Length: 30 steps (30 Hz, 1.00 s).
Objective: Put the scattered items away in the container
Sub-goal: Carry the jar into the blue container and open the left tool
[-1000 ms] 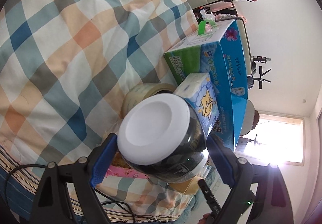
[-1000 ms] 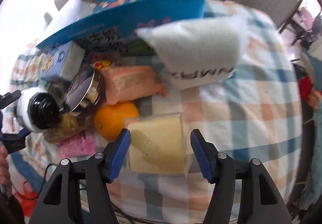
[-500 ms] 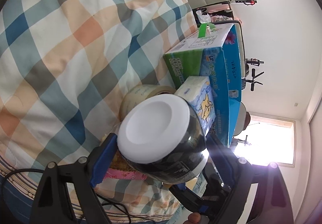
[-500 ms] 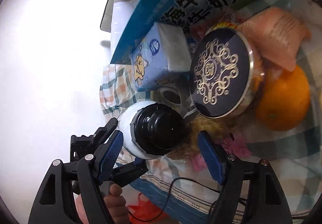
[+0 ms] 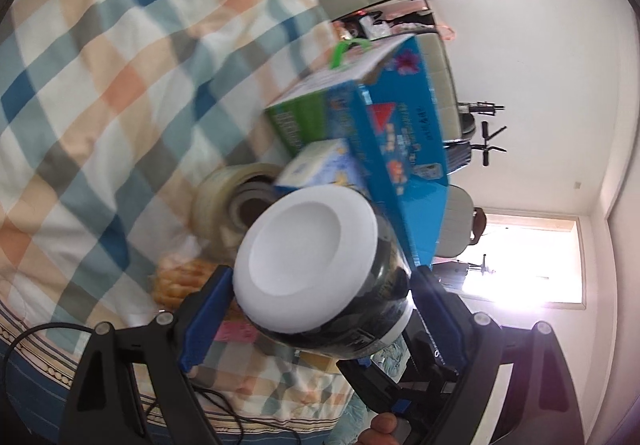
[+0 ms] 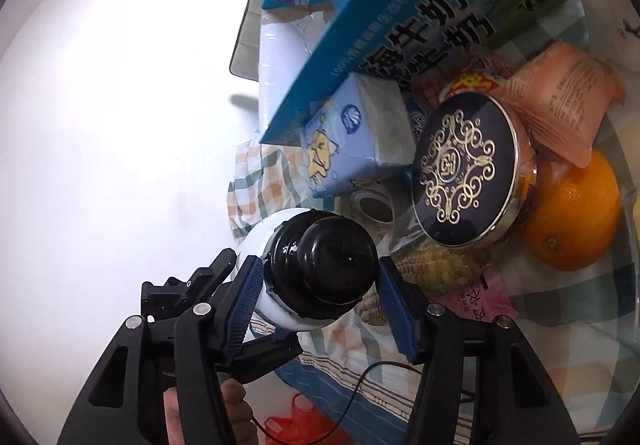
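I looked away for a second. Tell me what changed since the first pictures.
The right gripper swung off the yellow packet to the jar; its jaws are closing around the black cap. The left gripper stays clamped on the jar. Blue carton, orange, round tin unmoved.

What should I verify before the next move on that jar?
1. Left gripper has the jar clamped on both sides: ok.
2. Right gripper straddles the black cap: ok, jaws closing around it.
3. Right pads fully pressing on the cap: cannot tell.
4. Blue carton has an open, reachable top: cannot tell, only its sides and green handle show.
5. Black cable at the table edge is clear of both grippers: cannot tell.
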Each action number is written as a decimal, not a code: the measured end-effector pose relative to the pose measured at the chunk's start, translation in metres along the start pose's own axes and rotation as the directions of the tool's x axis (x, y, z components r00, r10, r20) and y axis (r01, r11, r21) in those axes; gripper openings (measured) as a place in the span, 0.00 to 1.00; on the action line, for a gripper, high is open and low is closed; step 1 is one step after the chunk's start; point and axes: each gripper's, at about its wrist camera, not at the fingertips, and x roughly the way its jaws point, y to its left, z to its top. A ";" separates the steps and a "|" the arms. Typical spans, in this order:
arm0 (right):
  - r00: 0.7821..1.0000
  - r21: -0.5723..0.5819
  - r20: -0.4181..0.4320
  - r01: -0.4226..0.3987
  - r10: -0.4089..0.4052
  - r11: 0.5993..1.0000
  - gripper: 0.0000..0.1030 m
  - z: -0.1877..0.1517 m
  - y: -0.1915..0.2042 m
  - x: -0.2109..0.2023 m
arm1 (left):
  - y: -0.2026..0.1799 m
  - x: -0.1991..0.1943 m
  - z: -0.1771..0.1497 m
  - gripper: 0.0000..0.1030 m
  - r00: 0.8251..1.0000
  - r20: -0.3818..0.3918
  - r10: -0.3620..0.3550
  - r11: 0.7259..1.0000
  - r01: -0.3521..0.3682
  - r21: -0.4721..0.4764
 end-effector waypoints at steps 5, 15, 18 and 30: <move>0.996 -0.041 0.089 -0.023 0.027 0.999 0.59 0.022 0.036 -0.028 | -0.060 0.011 0.021 0.87 0.999 0.017 -0.043 0.998 0.042 0.052; 0.985 -0.037 0.169 0.031 -0.024 0.999 0.59 0.162 0.066 -0.006 | -0.138 0.105 0.124 0.87 0.998 0.054 -0.010 0.999 0.008 0.043; 0.988 -0.001 0.148 0.048 -0.047 0.999 0.59 0.201 0.055 0.013 | -0.132 0.129 0.146 0.88 0.998 0.053 0.028 0.999 -0.030 0.035; 0.993 0.025 0.042 0.113 -0.114 0.993 0.59 0.261 0.026 0.056 | -0.135 0.152 0.136 0.95 0.987 -0.013 0.161 0.972 -0.156 0.176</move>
